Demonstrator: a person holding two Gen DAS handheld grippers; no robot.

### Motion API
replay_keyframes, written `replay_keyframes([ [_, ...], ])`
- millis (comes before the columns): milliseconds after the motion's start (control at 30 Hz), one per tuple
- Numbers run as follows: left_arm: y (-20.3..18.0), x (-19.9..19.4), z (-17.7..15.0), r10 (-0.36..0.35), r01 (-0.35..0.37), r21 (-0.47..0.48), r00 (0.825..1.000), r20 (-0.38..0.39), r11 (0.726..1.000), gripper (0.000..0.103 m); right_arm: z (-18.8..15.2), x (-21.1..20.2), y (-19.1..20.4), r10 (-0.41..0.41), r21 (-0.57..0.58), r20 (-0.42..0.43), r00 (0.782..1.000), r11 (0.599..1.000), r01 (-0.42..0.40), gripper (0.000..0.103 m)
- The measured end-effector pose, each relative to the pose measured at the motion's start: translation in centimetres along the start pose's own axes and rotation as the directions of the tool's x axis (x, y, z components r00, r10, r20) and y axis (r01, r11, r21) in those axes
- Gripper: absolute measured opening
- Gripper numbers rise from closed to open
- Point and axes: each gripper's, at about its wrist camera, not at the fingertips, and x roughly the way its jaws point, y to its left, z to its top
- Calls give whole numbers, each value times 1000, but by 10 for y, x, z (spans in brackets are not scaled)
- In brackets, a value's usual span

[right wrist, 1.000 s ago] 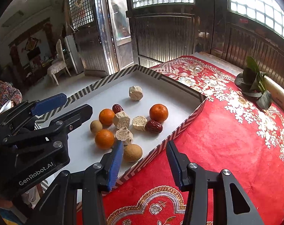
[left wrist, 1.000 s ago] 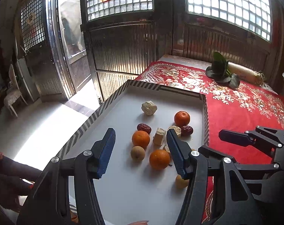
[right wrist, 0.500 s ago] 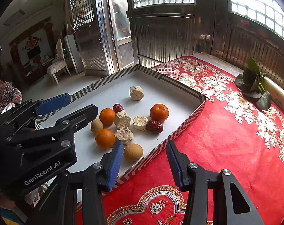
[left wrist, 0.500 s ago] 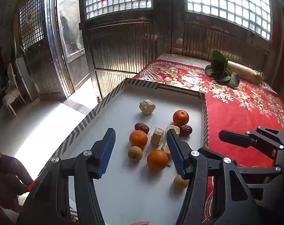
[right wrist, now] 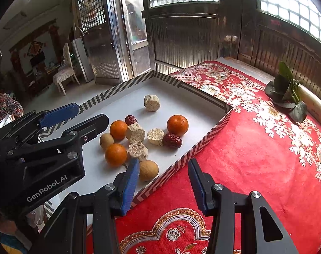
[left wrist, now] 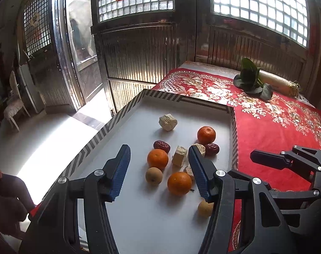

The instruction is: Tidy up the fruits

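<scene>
A white tray with a striped rim [left wrist: 126,108] [right wrist: 205,138] holds three oranges [left wrist: 179,183] [right wrist: 177,125], two red dates [left wrist: 161,145] [right wrist: 172,140], two tan round fruits [left wrist: 153,175] [right wrist: 148,170] and several beige cake pieces [left wrist: 168,122] [right wrist: 152,102]. My left gripper [left wrist: 159,167] is open and empty, hovering over the tray's near part above the fruit cluster. My right gripper [right wrist: 162,180] is open and empty, over the tray's right rim and the red cloth. The left gripper also shows in the right wrist view [right wrist: 84,116].
The tray lies on a table with a red flowered cloth [left wrist: 272,127] [right wrist: 255,148]. A green leafy plant [left wrist: 251,80] [right wrist: 287,91] and a pale roll [left wrist: 277,82] lie at the table's far edge. A metal door and a chair [right wrist: 66,72] stand left.
Both grippers have drifted slightly nearer and lower over the tray. Both stay open. The fruits have not moved.
</scene>
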Motion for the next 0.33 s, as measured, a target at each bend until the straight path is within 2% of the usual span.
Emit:
replay_keyframes([
  [133,-2,-3,-1,18,-19,12,999,28,1000,57,-1,-1,-2,-2,5,0,1000,1000,2,46],
  [333,-10,-2,2,2,-2,12,1000,-6,1000,57,-5,-11,-13,-21,25,14,1000,999,20,46],
])
